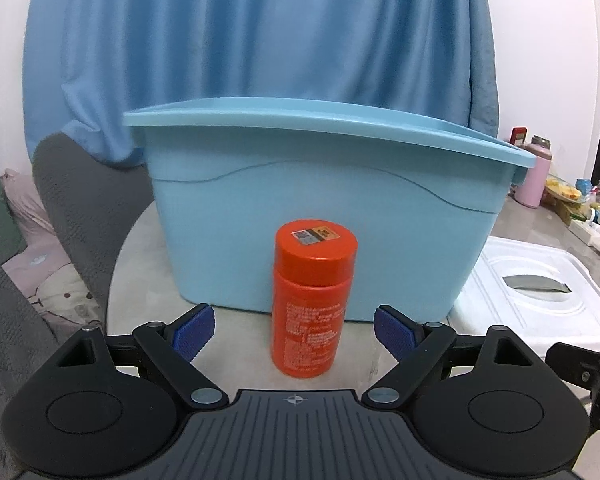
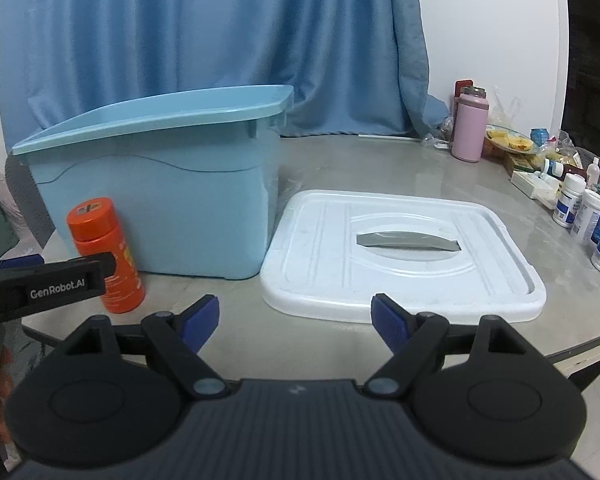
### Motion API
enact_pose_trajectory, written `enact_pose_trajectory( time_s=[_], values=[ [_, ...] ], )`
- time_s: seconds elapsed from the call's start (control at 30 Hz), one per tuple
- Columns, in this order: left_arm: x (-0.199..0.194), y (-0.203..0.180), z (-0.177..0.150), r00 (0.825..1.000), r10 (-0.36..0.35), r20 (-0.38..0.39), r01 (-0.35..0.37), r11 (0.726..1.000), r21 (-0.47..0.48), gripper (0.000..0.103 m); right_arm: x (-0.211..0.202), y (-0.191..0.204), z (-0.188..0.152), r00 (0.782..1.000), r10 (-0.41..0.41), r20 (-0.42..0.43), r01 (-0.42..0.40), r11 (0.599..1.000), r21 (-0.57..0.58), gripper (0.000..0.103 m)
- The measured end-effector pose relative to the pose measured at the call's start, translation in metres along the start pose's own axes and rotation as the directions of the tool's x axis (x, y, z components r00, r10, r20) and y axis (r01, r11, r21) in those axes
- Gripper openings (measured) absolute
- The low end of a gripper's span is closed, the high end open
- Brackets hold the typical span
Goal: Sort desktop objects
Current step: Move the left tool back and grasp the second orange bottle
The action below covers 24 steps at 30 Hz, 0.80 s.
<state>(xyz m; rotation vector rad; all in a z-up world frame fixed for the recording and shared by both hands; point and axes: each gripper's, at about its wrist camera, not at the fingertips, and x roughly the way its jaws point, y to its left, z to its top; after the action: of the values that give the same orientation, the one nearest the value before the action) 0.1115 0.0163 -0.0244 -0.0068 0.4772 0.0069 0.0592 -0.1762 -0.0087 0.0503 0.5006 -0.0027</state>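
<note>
An orange bottle [image 1: 310,304] with an orange cap stands upright on the grey table, just in front of a light blue plastic bin [image 1: 320,208]. My left gripper [image 1: 294,330] is open, its blue pads on either side of the bottle and apart from it. In the right wrist view the bottle [image 2: 108,252] stands at the left beside the bin [image 2: 160,196], partly hidden by the left gripper's finger [image 2: 52,280]. My right gripper [image 2: 296,320] is open and empty above the table, in front of a white lid [image 2: 400,248].
The white lid also shows at the right of the left wrist view [image 1: 532,292]. A pink flask [image 2: 469,126], several white pill bottles [image 2: 588,216] and food packets [image 2: 512,142] crowd the table's right side. A blue curtain [image 2: 220,40] hangs behind. A grey chair [image 1: 80,208] stands left of the table.
</note>
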Motion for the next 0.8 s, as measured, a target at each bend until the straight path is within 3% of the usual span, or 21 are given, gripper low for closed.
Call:
enact_pose_trajectory(
  time_s=[0.37, 0.4, 0.43, 0.8],
  values=[
    [0.037, -0.011, 0.009, 1.000, -0.006, -0.011, 0.006, 1.000, 0.003, 0.085, 0.018, -0.012, 0.005, 1.000, -0.004, -0.010, 0.004, 1.000, 0.001, 0.083],
    [0.041, -0.012, 0.010, 1.000, -0.007, -0.014, 0.007, 1.000, 0.002, 0.060, 0.019, -0.013, 0.006, 1.000, -0.005, -0.011, 0.005, 1.000, 0.001, 0.083],
    [0.045, -0.014, 0.012, 1.000, -0.001, -0.025, 0.001, 1.000, 0.008, 0.051, 0.021, -0.014, 0.006, 1.000, -0.004, -0.012, 0.004, 1.000, 0.002, 0.083],
    [0.033, -0.014, 0.030, 0.999, 0.009, -0.037, -0.010, 1.000, -0.020, 0.050, 0.020, -0.019, 0.012, 0.999, 0.005, -0.033, -0.005, 1.000, 0.016, 0.083]
  ],
)
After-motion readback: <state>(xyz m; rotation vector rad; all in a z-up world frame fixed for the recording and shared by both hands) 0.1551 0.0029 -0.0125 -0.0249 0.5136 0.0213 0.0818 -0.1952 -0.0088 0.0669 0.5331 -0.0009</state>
